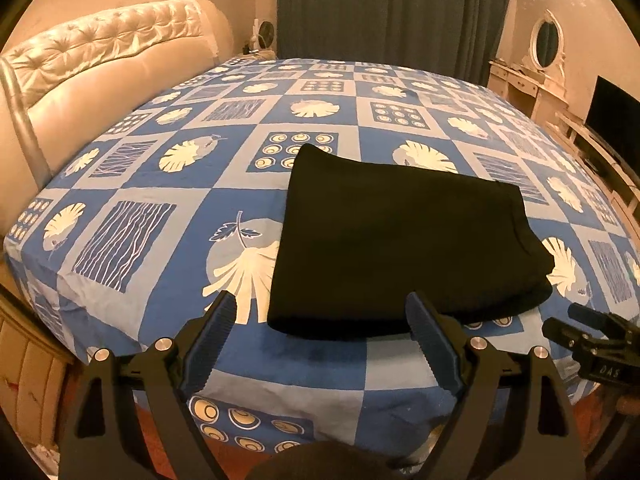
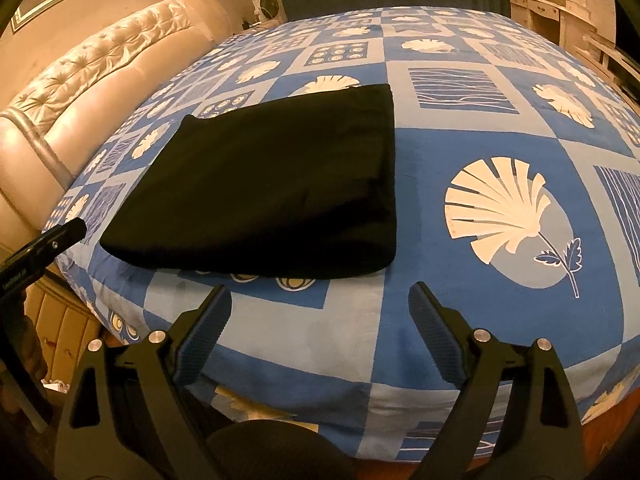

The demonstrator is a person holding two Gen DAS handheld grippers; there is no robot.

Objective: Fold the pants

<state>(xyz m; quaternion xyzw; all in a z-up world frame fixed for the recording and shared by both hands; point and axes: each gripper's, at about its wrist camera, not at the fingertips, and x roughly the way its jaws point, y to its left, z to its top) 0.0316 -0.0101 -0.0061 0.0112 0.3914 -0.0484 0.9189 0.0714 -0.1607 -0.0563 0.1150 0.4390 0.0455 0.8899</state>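
Observation:
The black pants (image 1: 404, 248) lie folded into a flat rectangle on the bed's blue patterned sheet (image 1: 160, 184), near its front edge. They also show in the right wrist view (image 2: 276, 184). My left gripper (image 1: 320, 312) is open and empty, just in front of the pants' near edge. My right gripper (image 2: 320, 304) is open and empty, in front of the pants and a little apart from them. The right gripper's fingers show at the left wrist view's right edge (image 1: 580, 328), and the left gripper's finger tip shows at the right wrist view's left edge (image 2: 56, 240).
A tufted cream headboard (image 1: 100, 64) runs along the bed's left side. Dark curtains (image 1: 392, 8) hang behind. A dresser with an oval mirror (image 1: 546, 44) and a dark screen (image 1: 616, 116) stand at the right. The bed's front edge (image 2: 360, 392) drops off below the grippers.

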